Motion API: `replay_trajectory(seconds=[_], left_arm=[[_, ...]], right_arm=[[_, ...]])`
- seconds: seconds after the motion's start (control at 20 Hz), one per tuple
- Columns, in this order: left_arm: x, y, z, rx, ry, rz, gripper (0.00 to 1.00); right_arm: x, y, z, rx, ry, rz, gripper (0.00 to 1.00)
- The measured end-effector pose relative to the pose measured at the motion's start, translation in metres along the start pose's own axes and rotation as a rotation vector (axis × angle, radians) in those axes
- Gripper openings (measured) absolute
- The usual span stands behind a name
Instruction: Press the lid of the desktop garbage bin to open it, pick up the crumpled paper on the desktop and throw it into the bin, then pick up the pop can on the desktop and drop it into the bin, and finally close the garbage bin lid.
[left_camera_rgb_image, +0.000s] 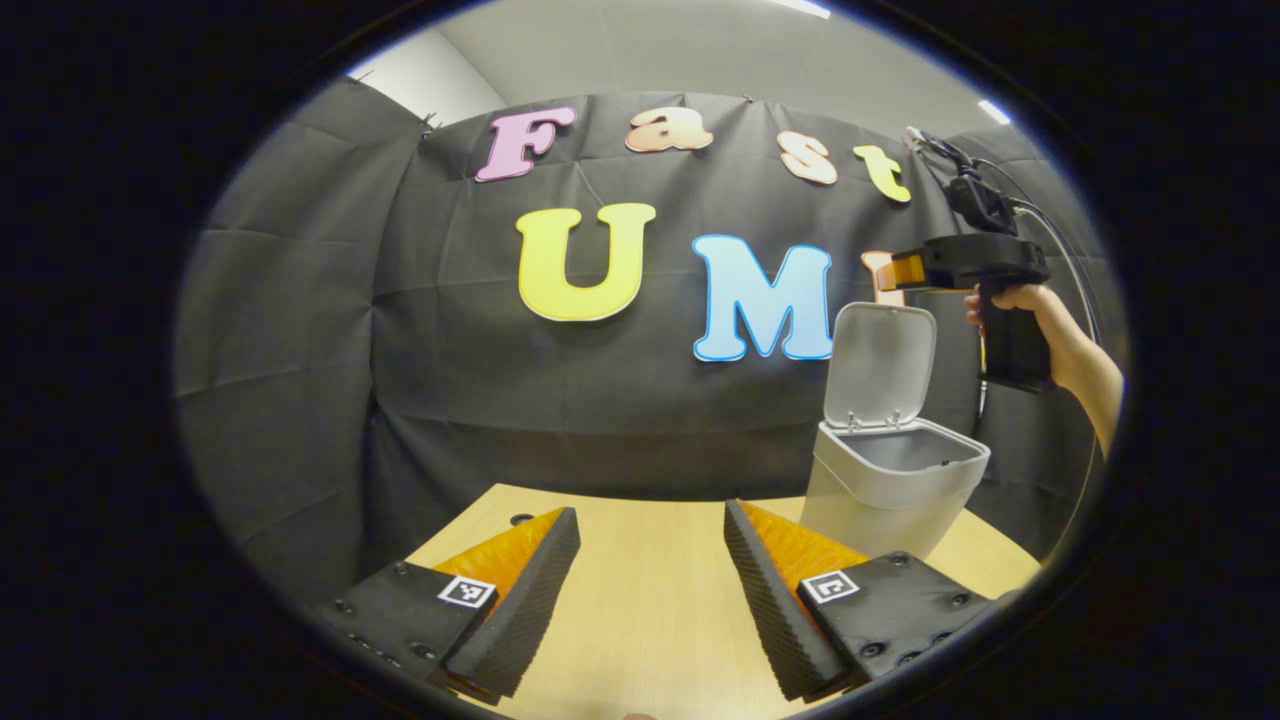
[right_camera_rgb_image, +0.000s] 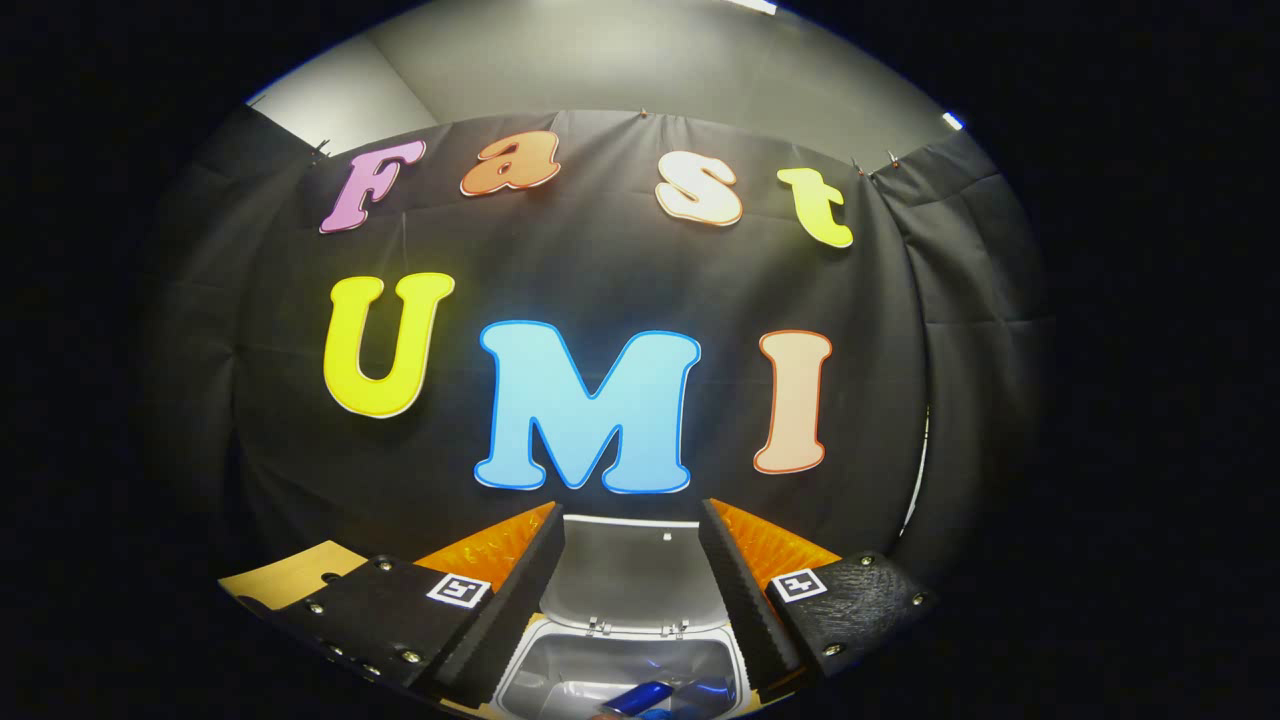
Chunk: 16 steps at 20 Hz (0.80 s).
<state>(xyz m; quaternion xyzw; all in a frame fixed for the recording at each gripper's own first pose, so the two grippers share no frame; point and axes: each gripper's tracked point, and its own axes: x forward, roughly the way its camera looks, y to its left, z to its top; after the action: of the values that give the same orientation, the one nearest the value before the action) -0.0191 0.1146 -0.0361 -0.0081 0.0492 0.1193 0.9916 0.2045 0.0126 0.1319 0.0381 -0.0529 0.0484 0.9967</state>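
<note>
In the left gripper view, the left gripper (left_camera_rgb_image: 650, 590) hung wide apart and empty above the wooden desk (left_camera_rgb_image: 650, 620); the garbage bin (left_camera_rgb_image: 890, 480) stood right, lid (left_camera_rgb_image: 880, 365) upright, the right gripper (left_camera_rgb_image: 905, 270) above it. In the right gripper view, the right gripper (right_camera_rgb_image: 630, 600) gaped empty over the bin (right_camera_rgb_image: 560, 690), the pop can (right_camera_rgb_image: 640, 697) inside.
</note>
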Motion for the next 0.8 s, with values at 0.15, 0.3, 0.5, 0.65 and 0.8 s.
replay_trajectory(seconds=[0.15, 0.3, 0.5, 0.65, 0.8], left_arm=[[-0.002, 0.005, 0.002, 0.005, -0.003, 0.012, 1.0], [-0.003, 0.007, 0.0, 0.001, 0.0, 0.018, 1.0], [-0.002, 0.007, -0.001, -0.001, 0.003, 0.023, 1.0], [-0.002, 0.008, -0.001, -0.006, 0.005, 0.024, 1.0], [-0.001, 0.008, -0.002, -0.007, 0.004, 0.023, 1.0]], right_arm=[[0.014, -0.011, -0.001, 0.007, 0.0, -0.038, 0.87], [0.03, -0.021, -0.007, 0.009, 0.005, -0.076, 0.87], [0.051, -0.027, -0.019, 0.021, 0.052, -0.099, 0.87], [0.055, -0.027, -0.02, 0.035, 0.057, -0.092, 0.87], [0.051, -0.026, -0.021, 0.033, 0.068, -0.081, 0.87]])
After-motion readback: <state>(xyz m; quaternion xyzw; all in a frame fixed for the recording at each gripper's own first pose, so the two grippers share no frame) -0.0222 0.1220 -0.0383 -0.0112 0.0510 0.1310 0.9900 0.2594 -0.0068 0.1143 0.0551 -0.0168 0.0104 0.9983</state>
